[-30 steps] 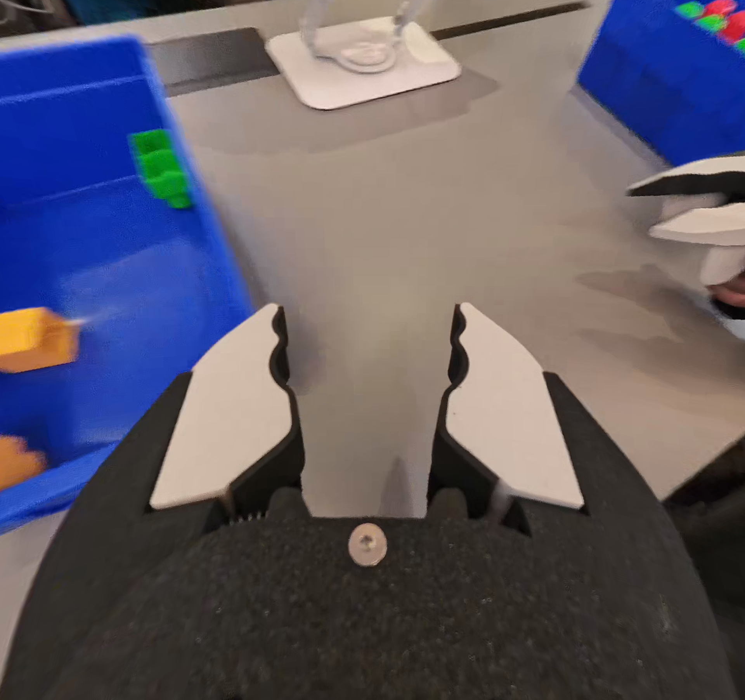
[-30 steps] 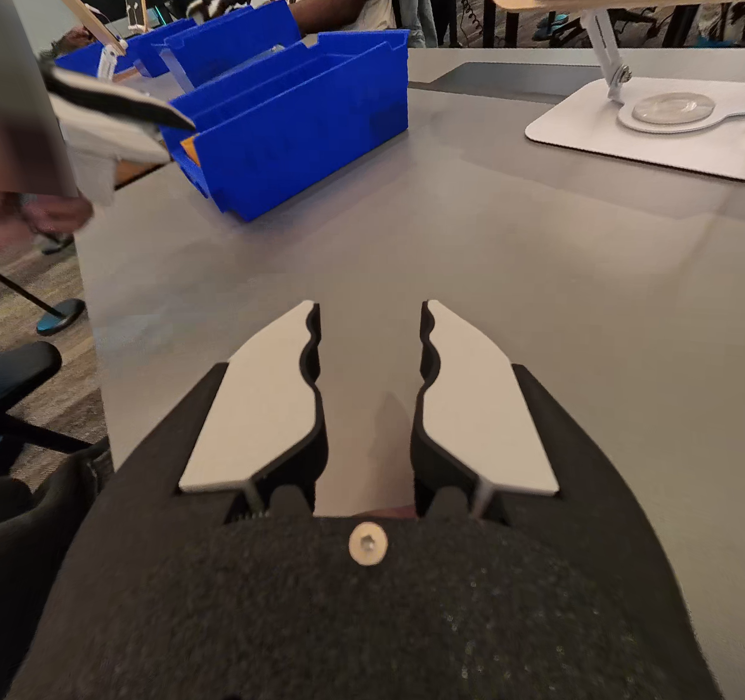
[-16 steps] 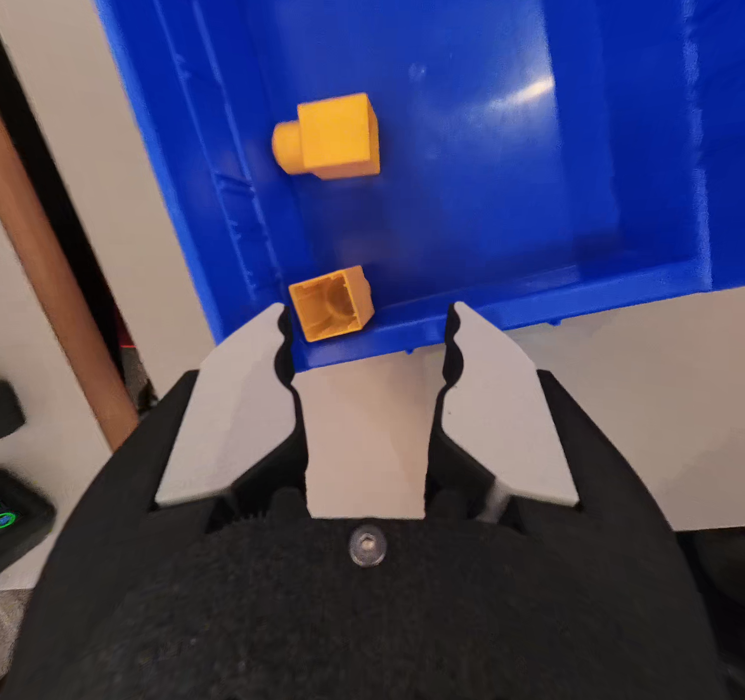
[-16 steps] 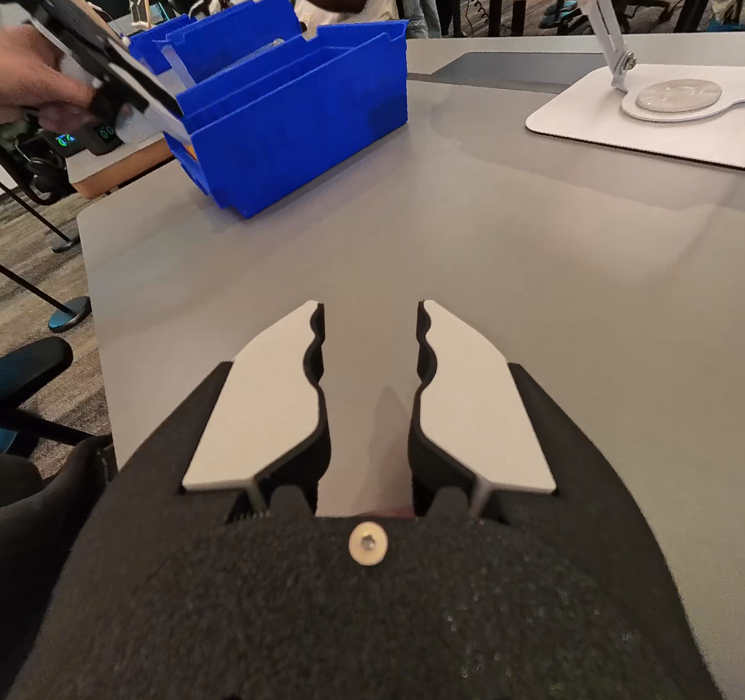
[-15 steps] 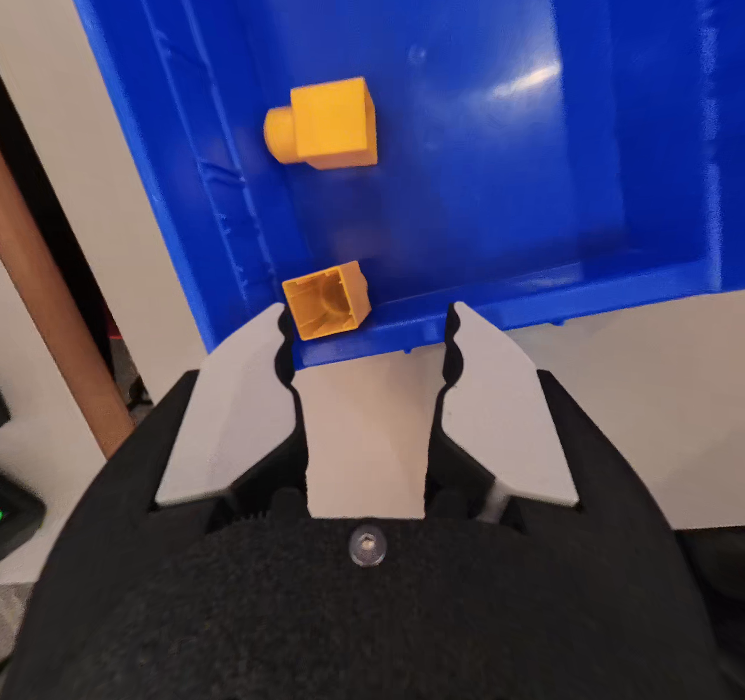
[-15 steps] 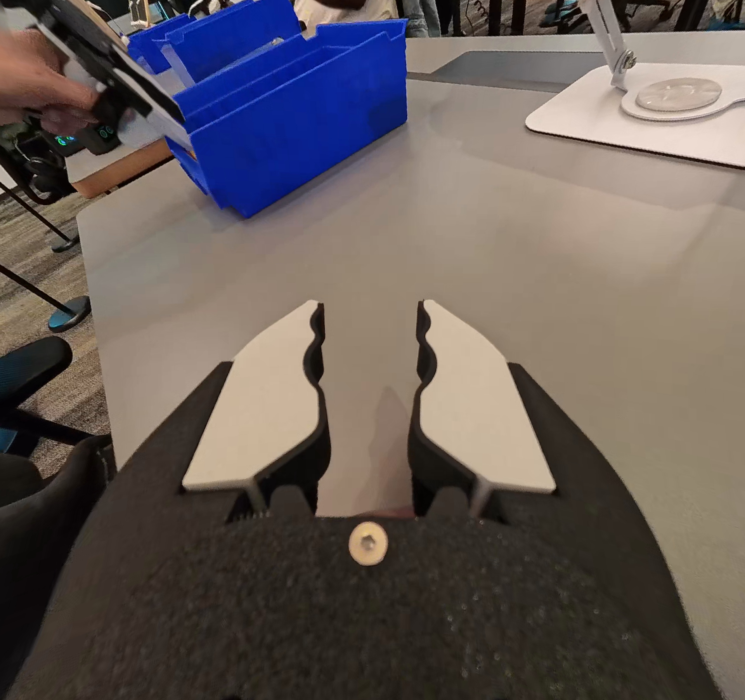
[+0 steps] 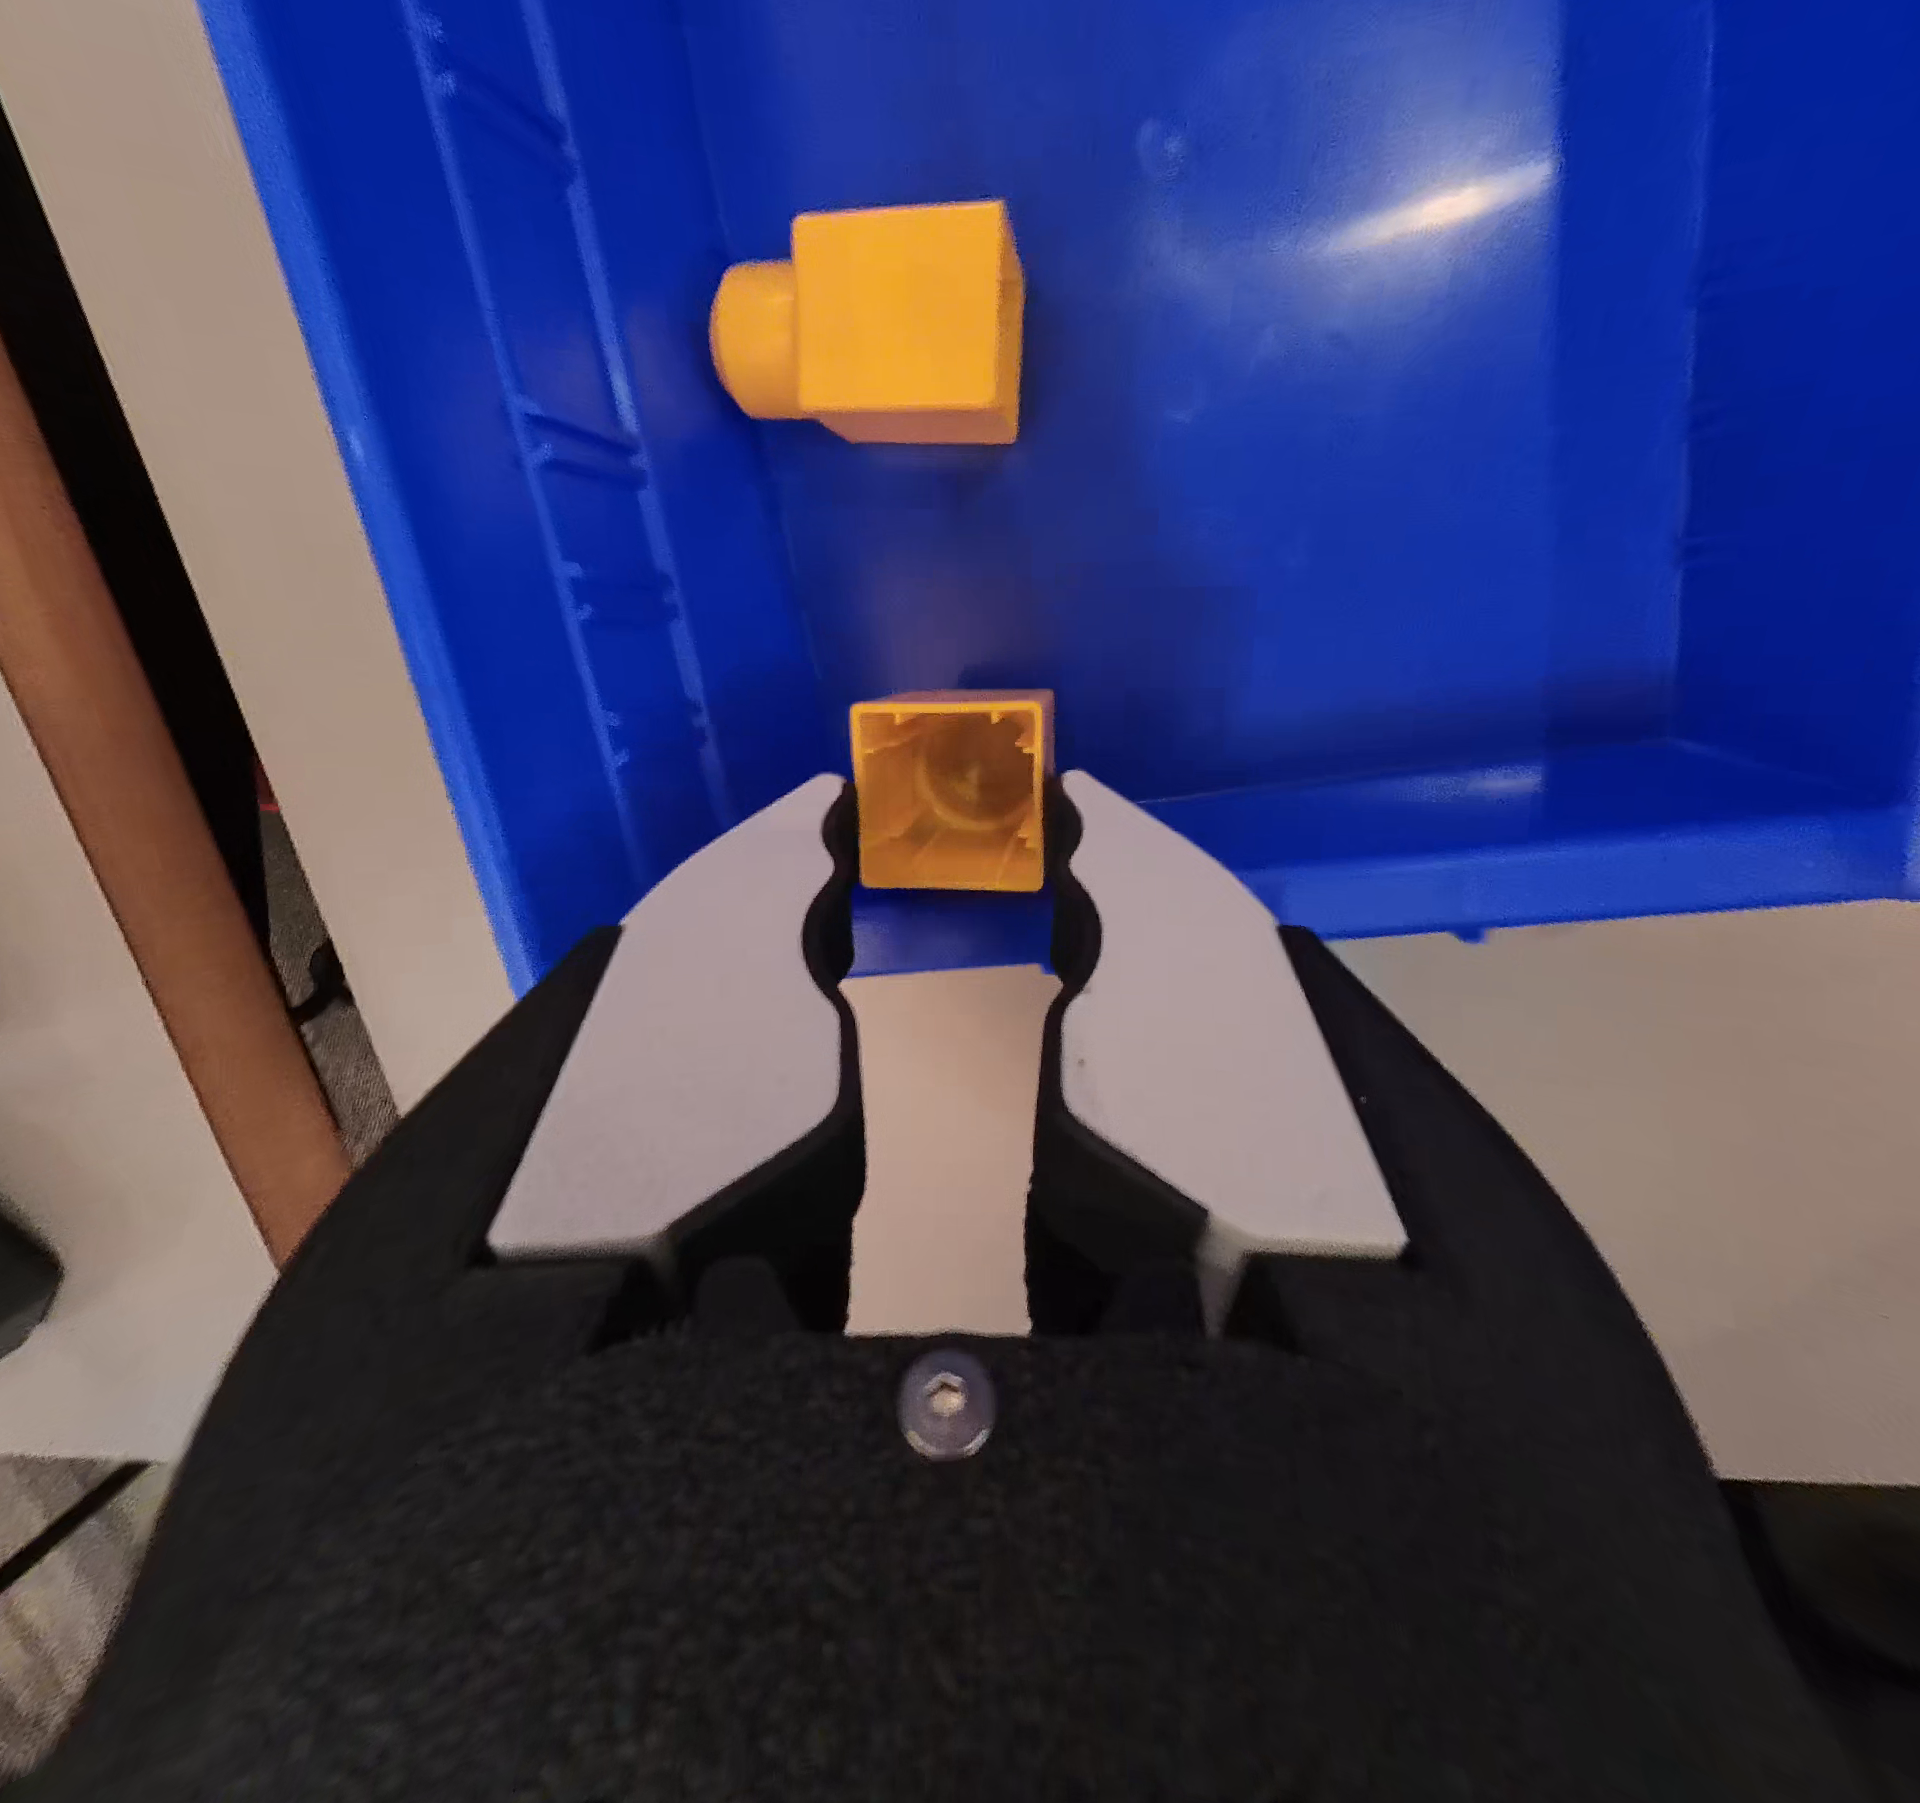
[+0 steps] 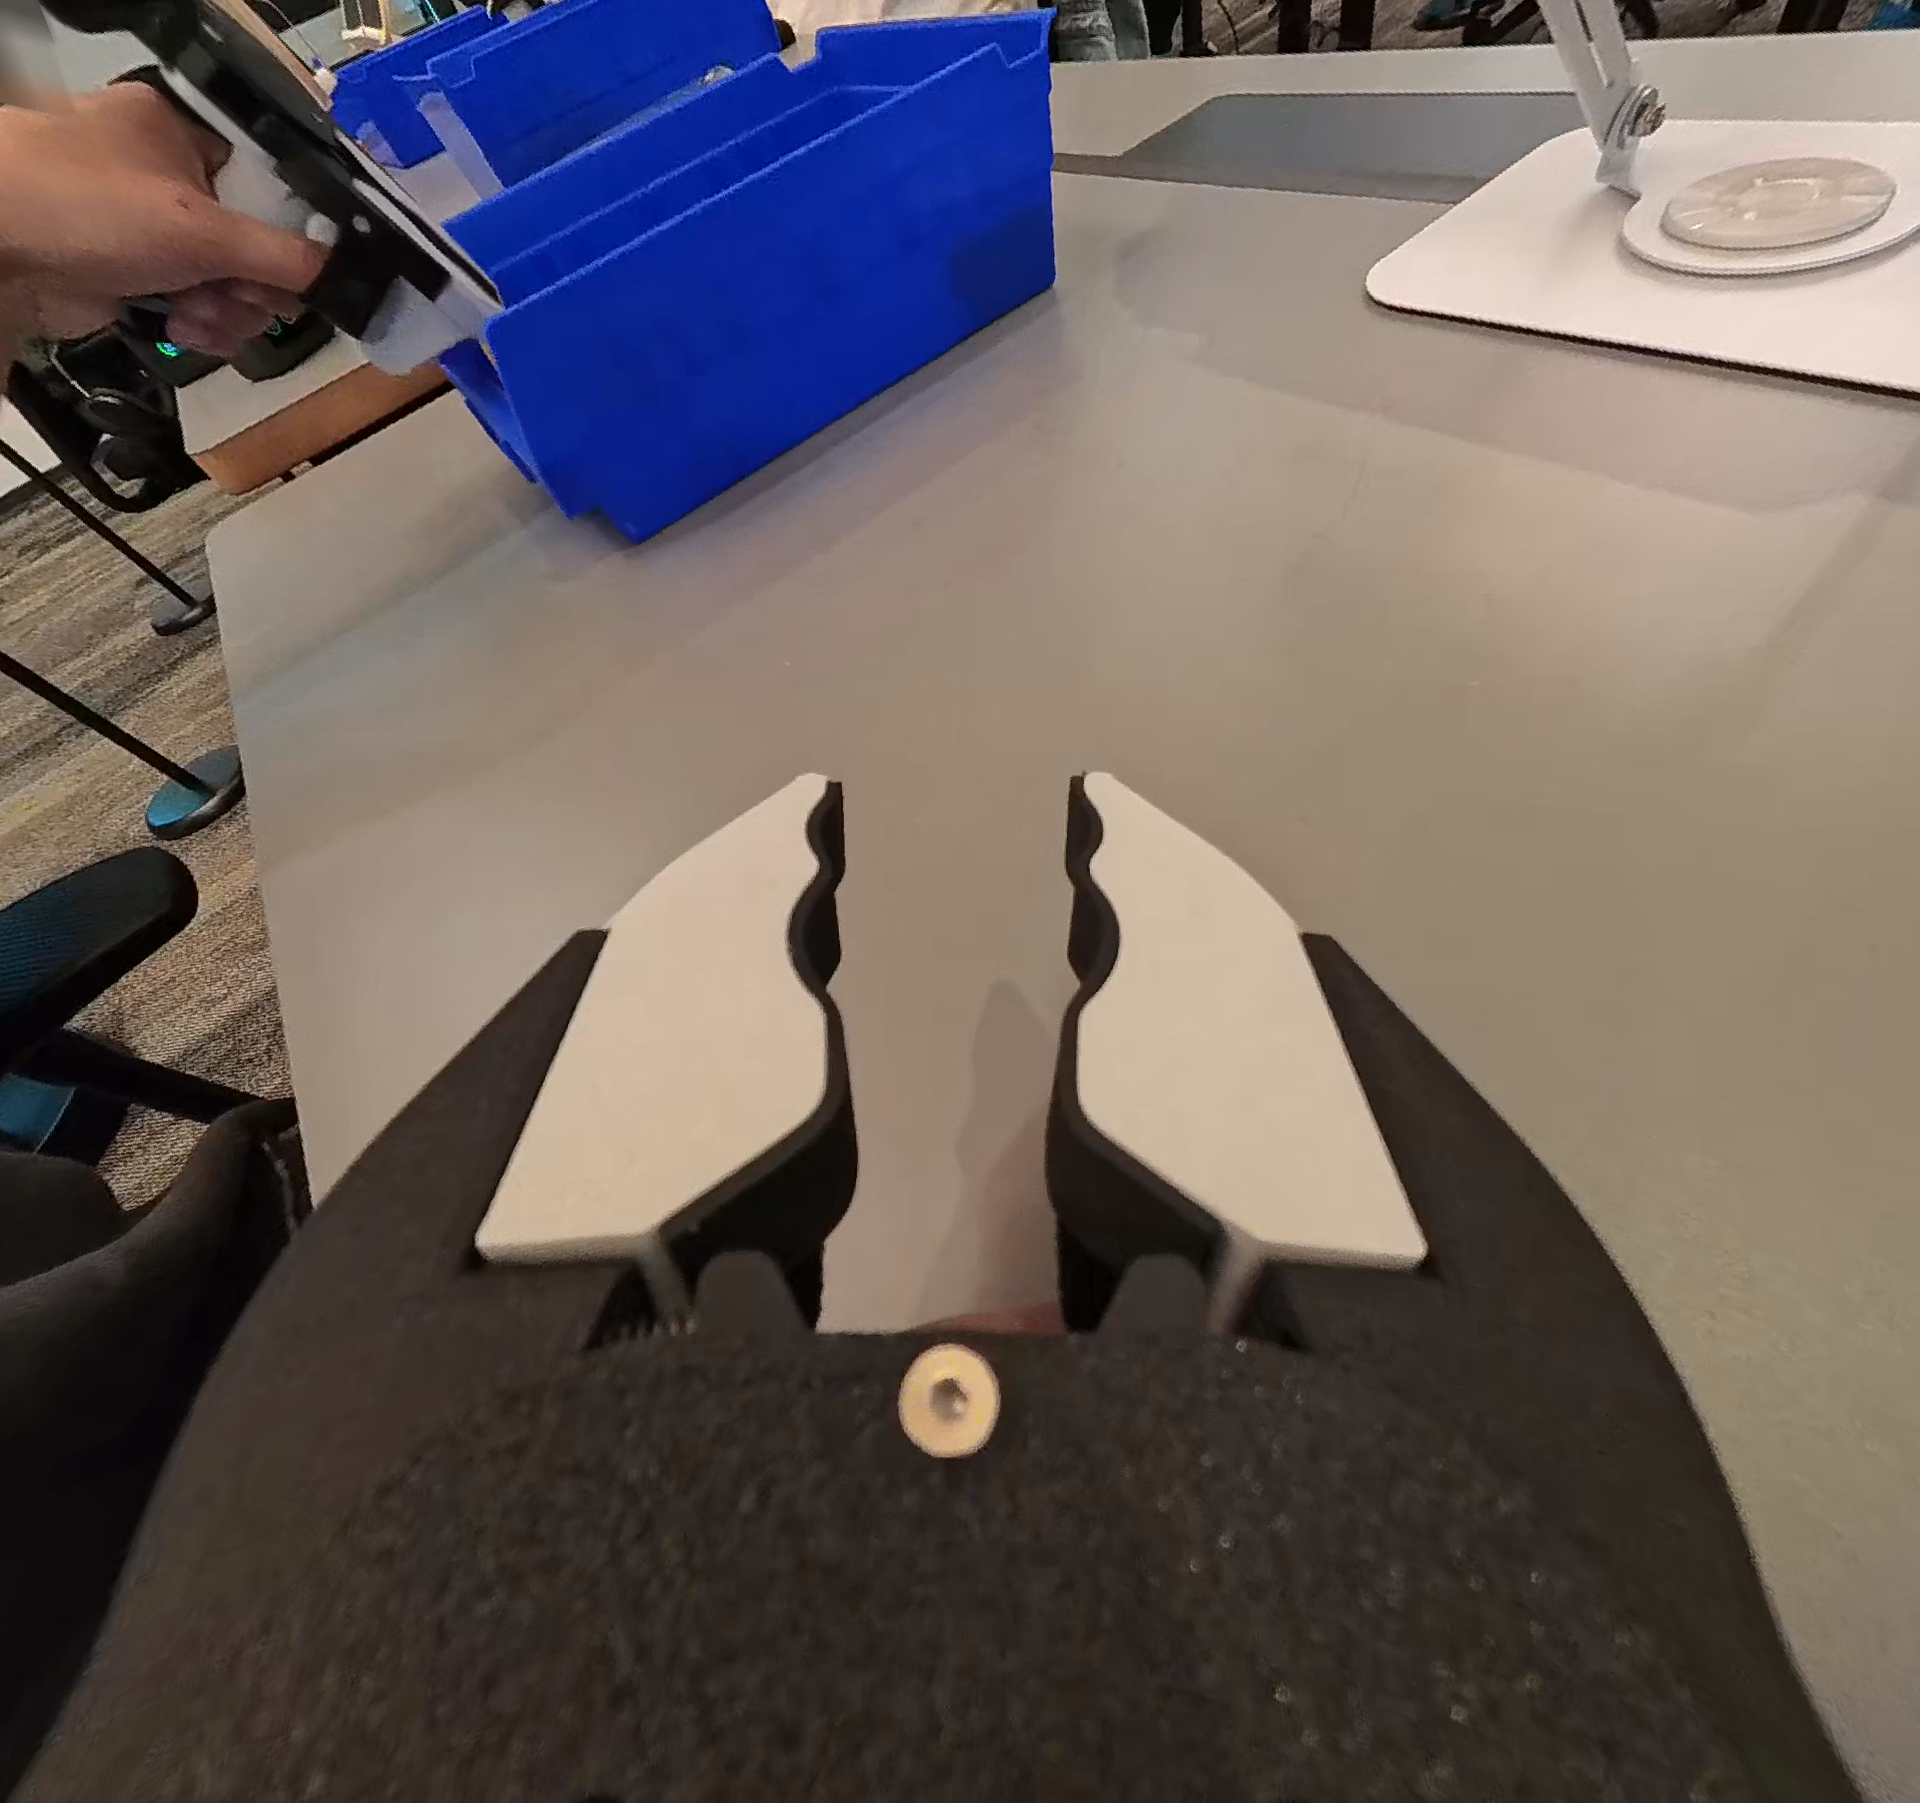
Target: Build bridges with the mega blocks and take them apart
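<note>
1. The left gripper [image 7: 948, 797] reaches over the near wall of the blue bin [image 7: 1455, 880]. Its fingertips [image 7: 800, 808] flank a yellow block [image 7: 948, 797] lying with its hollow underside toward the camera. They look to be touching its sides, probably squeezing it so it can be lifted out; a firm grasp cannot be confirmed.
2. A second yellow block [image 7: 894, 325] lies farther in on the bin floor, on its side with the stud pointing left, well apart from the first.
3. The right gripper [image 8: 954, 797] hangs spread and empty over bare grey table [image 8: 1351, 662], likely waiting where the bridge will go.
4. Beyond it, the bin [image 8: 769, 340] sits near the table's far left corner, with a hand [image 8: 114, 205] holding the left gripper over its end.
</note>
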A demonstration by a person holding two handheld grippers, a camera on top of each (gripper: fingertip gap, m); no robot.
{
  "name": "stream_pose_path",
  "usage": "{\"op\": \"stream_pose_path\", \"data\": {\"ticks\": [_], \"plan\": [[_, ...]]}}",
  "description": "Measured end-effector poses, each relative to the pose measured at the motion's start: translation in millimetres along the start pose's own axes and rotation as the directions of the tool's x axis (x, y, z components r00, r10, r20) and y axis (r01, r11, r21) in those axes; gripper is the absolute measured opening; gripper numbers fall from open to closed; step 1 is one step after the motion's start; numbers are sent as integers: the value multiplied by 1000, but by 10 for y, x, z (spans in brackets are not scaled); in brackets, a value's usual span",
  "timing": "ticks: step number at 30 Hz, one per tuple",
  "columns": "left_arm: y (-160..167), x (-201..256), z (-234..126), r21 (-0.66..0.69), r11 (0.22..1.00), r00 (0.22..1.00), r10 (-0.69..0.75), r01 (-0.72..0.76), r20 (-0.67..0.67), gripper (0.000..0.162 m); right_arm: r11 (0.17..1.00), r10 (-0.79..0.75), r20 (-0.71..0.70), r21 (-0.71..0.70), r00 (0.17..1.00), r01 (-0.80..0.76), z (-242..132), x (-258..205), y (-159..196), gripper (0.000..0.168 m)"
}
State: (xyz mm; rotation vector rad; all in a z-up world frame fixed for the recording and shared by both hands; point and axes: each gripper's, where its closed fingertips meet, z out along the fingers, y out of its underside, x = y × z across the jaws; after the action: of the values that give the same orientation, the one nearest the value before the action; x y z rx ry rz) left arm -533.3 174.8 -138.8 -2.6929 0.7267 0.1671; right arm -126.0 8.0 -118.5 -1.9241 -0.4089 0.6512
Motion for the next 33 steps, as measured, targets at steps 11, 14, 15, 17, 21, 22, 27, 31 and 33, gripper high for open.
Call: {"op": "stream_pose_path", "data": {"ticks": [11,14,15,17,21,22,27,31,33], "plan": [[-1105,1974,-1686,762,648,894,355,-22,-275,34,1000,6,-15,18,1000,-5,-32,32,-41,40],[-1123,2729,-1164,735,678,859,388,-21,-334,34,1000,15,-15,19,1000,-15,-43,54,-40,40],[-1127,2894,-931,719,693,864,391,-50,-317,33,1000,15,-16,18,1000,-14,-46,59,-37,40],[-1131,3163,-587,684,726,847,404,-68,-345,33,1000,10,-20,17,1000,-10,-55,71,-36,40],[-1161,3195,-268,657,750,857,385,-75,-342,33,1000,12,-19,20,1000,-12,-76,82,-42,40],[-1151,3213,-266,647,762,842,372,-37,-390,33,1000,15,-21,18,1000,-14,-74,91,-38,40],[-1046,3182,-153,607,793,848,357,-53,-392,34,999,42,-40,-18,998,-43,-42,157,40,40],[-894,3201,-64,568,815,850,376,-115,-369,34,998,43,-101,-50,994,-48,-46,263,92,40],[-847,3218,-33,557,822,847,377,-119,-374,34,997,51,-105,-53,993,-57,-47,282,100,41]]}}
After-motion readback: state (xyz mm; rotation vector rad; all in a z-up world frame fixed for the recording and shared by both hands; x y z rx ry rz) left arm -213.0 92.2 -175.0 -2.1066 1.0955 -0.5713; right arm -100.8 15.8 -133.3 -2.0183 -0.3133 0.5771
